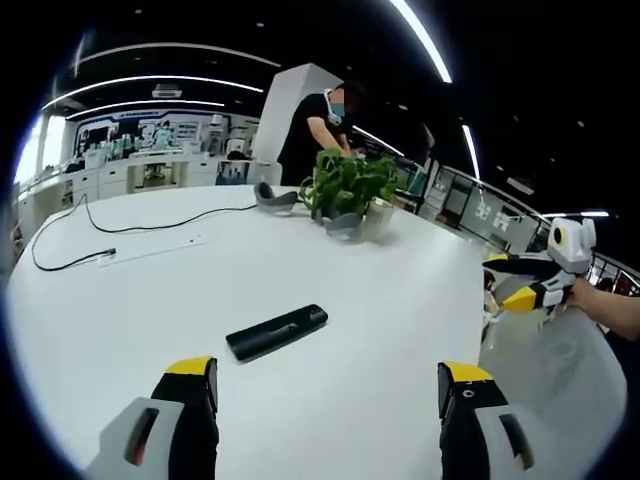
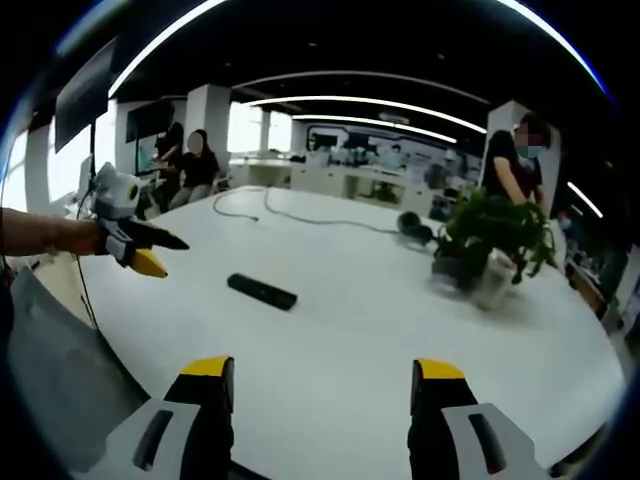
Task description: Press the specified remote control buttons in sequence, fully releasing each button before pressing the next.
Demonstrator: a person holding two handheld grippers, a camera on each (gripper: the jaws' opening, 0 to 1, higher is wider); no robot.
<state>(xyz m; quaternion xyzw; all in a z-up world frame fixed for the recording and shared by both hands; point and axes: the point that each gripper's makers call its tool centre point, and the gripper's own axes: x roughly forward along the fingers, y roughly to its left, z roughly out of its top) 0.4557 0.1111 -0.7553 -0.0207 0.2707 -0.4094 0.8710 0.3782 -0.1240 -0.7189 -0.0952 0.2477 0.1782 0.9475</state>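
Left tongs point(image 1: 330, 400) gape wide over the white counter point(image 1: 120, 320); black remote point(image 1: 277, 331) lies just ahead, potted plant point(image 1: 350, 190) and cable point(image 1: 90, 235) beyond. Right gripper view: right tongs point(image 2: 320, 400) wide too, remote point(image 2: 262, 291) well ahead, nothing between.

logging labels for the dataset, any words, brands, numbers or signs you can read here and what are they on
None can be read.
Black remote control: no label or button print can be made out.
White strip on the table, beside the black cable: marks, if any, too small.
Back-wall display panels: coloured graphics, blurred.
Left tongs and right tongs: yellow tips, no lettering visible.
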